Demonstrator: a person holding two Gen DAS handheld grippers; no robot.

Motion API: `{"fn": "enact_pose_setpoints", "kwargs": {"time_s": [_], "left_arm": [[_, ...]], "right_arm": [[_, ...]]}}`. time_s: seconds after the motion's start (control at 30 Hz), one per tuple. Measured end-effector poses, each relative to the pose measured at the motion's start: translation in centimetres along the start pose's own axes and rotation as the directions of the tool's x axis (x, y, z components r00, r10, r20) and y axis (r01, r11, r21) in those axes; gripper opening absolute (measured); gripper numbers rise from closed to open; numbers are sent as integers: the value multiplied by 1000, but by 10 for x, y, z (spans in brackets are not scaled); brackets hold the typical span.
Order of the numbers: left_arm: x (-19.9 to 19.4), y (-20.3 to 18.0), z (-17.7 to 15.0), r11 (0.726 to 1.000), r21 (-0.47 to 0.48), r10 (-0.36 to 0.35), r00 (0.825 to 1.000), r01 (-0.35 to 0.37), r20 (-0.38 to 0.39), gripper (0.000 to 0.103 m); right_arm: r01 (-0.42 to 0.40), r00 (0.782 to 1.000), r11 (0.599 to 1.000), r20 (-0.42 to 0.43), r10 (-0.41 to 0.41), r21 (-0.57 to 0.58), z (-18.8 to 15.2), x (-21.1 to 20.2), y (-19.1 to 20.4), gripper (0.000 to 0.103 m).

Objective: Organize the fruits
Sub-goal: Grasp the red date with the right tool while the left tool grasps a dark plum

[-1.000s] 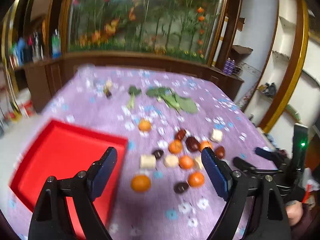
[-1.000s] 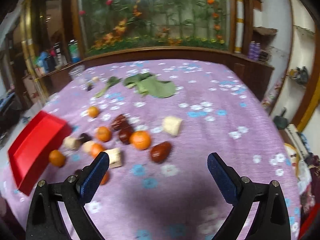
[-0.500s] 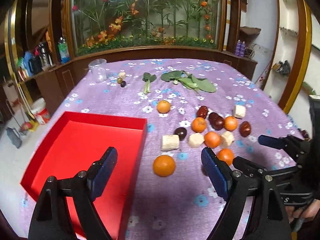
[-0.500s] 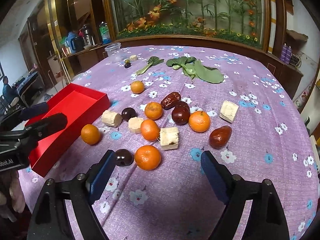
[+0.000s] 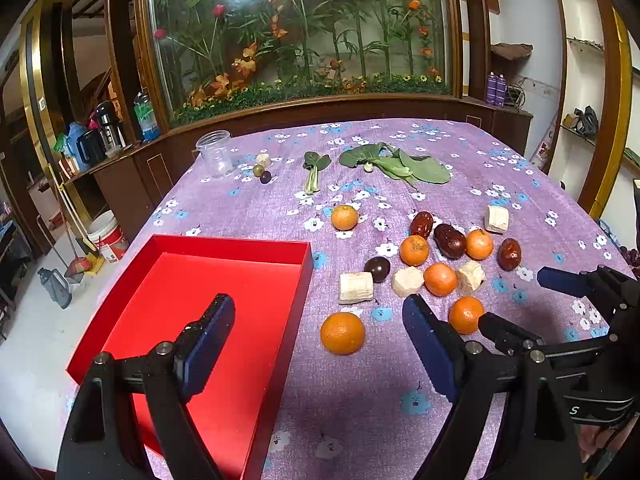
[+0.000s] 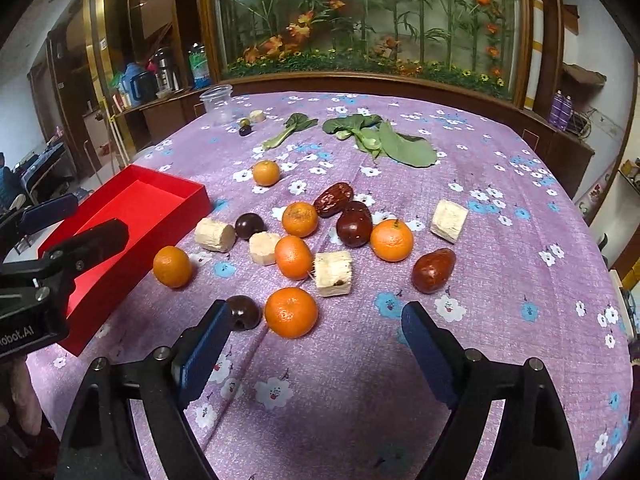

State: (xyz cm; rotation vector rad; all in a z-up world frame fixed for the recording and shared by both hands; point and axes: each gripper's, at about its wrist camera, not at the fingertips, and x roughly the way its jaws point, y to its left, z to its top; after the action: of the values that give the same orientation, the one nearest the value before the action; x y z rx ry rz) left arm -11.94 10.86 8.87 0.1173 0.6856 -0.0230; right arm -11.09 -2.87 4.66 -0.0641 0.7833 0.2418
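Note:
Several oranges, dark red dates, dark plums and pale cut chunks lie loose on the purple flowered cloth. The red tray point(image 5: 224, 256) sits left of them with nothing in it. My left gripper point(image 5: 316, 316) is open, one finger over the tray, the other over the cloth. An orange point(image 5: 343, 333) lies on the cloth between and beyond them, untouched. My right gripper point(image 6: 316, 320) is open just short of another orange point(image 6: 291, 312) and a dark plum point(image 6: 243, 312). Neither fruit touches its pads. Each gripper shows in the other's view, the left gripper point(image 6: 74, 222) and the right gripper point(image 5: 532, 304).
Leafy greens point(image 5: 394, 164), a clear jar point(image 5: 216, 152) and some small fruit pieces point(image 5: 262, 168) lie at the far end of the table. A wooden cabinet with a glass flower display stands behind. Floor clutter, a bucket point(image 5: 106, 236) and shelves lie off the left edge.
Both views were blurred a second ago and are steady now. The left gripper rolled level and dipped. The right gripper shifted over to the fruit cluster and its jaws narrowed slightly.

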Motion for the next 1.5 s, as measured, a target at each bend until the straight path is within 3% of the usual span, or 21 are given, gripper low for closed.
{"fn": "enact_pose_setpoints", "kwargs": {"time_s": [0.7, 0.83, 1.1, 1.2, 1.33, 1.5], "left_arm": [[5, -5, -3, 1000, -9, -29, 999, 29, -28, 85], [10, -6, -8, 995, -27, -99, 994, 98, -48, 85], [32, -40, -14, 964, 14, -261, 957, 265, -126, 85], [44, -55, -14, 952, 49, -291, 944, 302, -157, 74], [64, -63, -15, 937, 45, -330, 919, 347, -217, 52], [77, -62, -17, 926, 12, -362, 899, 377, -248, 51]], "right_arm": [[54, 999, 997, -5, -54, 48, -5, -2, -15, 90], [81, 997, 995, -8, -80, 64, -7, -6, -34, 90], [111, 994, 986, -36, -107, 126, -5, -5, -87, 89], [98, 995, 986, -44, -93, 131, 0, 0, -94, 87], [69, 996, 988, -59, -61, 136, 9, 14, -98, 85], [53, 995, 986, -94, -39, 156, 20, 36, -100, 82]]}}
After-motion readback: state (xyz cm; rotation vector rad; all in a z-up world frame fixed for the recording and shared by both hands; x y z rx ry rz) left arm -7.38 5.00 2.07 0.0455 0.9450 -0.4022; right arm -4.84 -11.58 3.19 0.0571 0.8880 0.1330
